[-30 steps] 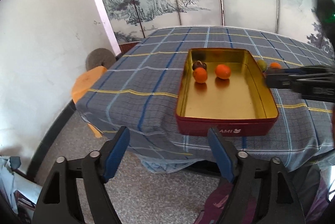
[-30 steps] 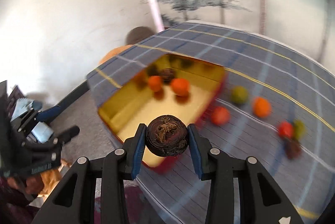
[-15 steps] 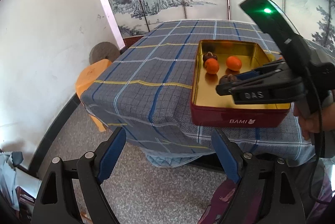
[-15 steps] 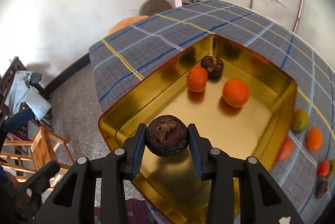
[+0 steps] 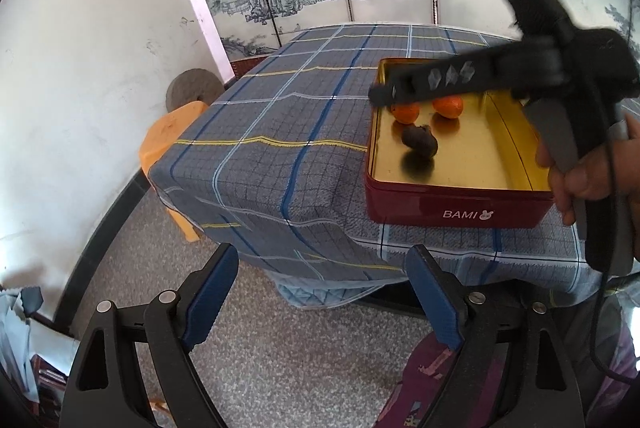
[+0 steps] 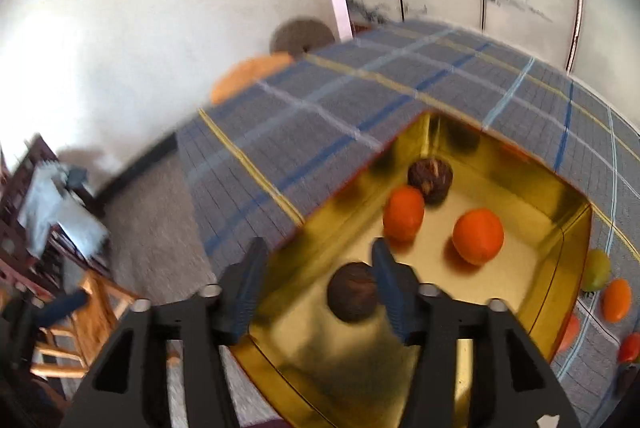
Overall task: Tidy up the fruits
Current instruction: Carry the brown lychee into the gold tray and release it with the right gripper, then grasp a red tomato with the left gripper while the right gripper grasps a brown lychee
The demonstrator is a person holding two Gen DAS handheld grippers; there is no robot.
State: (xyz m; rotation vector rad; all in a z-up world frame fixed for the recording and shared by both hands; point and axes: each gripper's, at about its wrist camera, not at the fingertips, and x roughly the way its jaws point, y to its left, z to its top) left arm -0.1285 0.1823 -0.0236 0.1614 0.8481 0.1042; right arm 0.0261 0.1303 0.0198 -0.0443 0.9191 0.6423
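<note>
We are seeing a red tin [image 5: 460, 206] with a gold inside sitting on the table. Two oranges [image 6: 478, 236] and a dark wrinkled fruit [image 6: 431, 180] are lying toward its far end; a second dark fruit [image 6: 352, 291] is lying at 7 o'clock from them.

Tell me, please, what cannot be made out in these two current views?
- Left wrist view: the second dark fruit in the tin is hidden behind the right gripper.
- Right wrist view: motion blur leaves it unclear whether the released dark fruit has landed.
- Right wrist view: the loose fruits beyond the tin are cut off by the edge.
</note>
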